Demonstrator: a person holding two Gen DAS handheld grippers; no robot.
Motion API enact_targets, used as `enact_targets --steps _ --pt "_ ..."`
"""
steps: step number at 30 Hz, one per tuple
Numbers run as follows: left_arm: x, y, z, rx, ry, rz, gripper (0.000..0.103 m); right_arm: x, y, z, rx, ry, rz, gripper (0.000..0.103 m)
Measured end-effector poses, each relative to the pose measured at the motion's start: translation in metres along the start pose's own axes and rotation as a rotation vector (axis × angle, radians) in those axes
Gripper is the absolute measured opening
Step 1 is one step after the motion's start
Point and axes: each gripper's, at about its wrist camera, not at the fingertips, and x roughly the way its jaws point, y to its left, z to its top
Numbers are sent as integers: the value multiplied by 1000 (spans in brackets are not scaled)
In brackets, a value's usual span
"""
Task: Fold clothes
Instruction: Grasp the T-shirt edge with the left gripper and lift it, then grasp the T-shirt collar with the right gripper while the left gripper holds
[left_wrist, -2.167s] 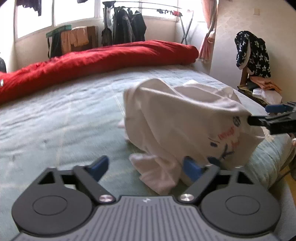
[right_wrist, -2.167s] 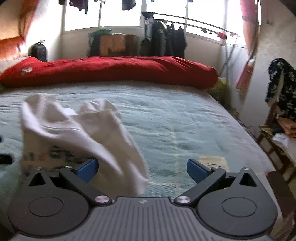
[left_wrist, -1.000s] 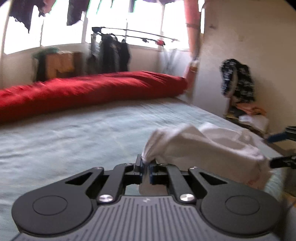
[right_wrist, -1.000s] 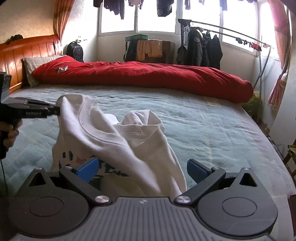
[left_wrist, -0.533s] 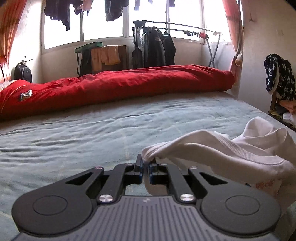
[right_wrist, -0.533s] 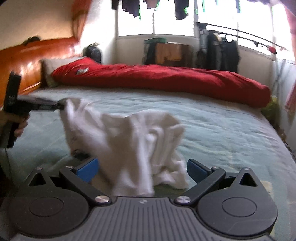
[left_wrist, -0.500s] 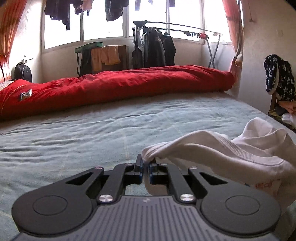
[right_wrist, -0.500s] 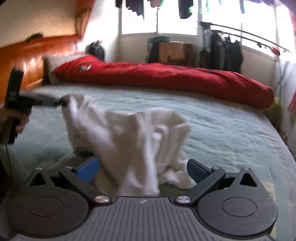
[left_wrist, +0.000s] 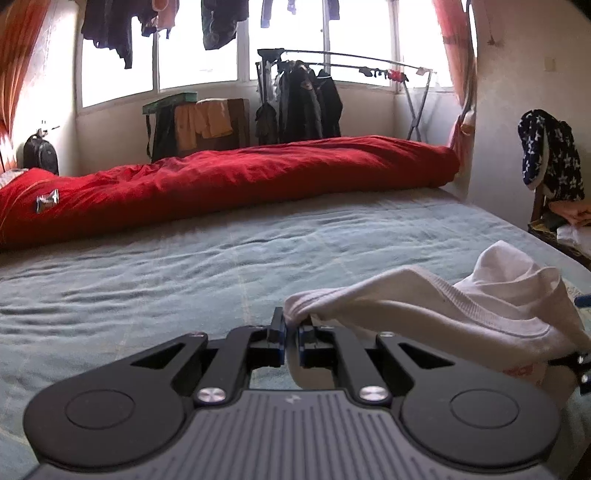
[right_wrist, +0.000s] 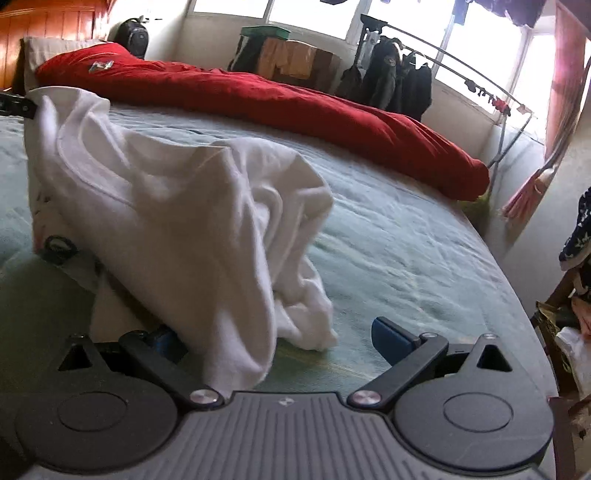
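Note:
A white shirt (left_wrist: 461, 314) with a small print lies bunched on the green bed sheet (left_wrist: 184, 277). My left gripper (left_wrist: 291, 332) is shut on a hemmed edge of it and holds that edge lifted. In the right wrist view the shirt (right_wrist: 184, 206) hangs from the left gripper (right_wrist: 29, 105) at the upper left and slopes down toward me. My right gripper (right_wrist: 277, 336) is open and low over the sheet, with a loose fold of the shirt lying between its wide-apart fingers. The fold hides most of the left blue pad (right_wrist: 162, 339).
A long red duvet (left_wrist: 240, 177) runs along the far side of the bed. At the right edge stands a chair with a star-print garment (left_wrist: 550, 155) and piled clothes. A clothes rack (left_wrist: 306, 103) and windows are behind. Bare sheet (right_wrist: 406, 229) lies right of the shirt.
My right gripper has dropped closer to the shirt and rolled, so the cloth now lies between its fingers. The left gripper keeps its hold and has barely shifted.

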Motion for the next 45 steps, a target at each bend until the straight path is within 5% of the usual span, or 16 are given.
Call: enact_targets --steps 6,11,19,27,28,33,37,39,45 --pt "5 -14 12 68 -15 -22 5 0 -9 9 -56 -21 -32 102" --pt "27 -15 22 98 9 -58 5 17 -21 19 -109 10 109 102" --pt "71 -23 34 116 133 -124 4 41 -26 42 -214 116 285 103" --pt "70 -14 62 23 298 -94 4 50 -18 67 -159 288 230 99" --pt "67 -12 69 13 311 -90 4 49 -14 70 -164 301 220 97" --pt "52 -3 100 -2 377 -114 4 49 -7 92 -121 423 295 51" --pt "49 2 102 36 451 -141 4 46 -7 107 -87 525 293 42" --pt "51 6 100 33 495 -148 4 43 -5 112 -66 570 285 27" --pt "49 8 117 31 569 -140 4 22 2 138 -70 603 230 20"
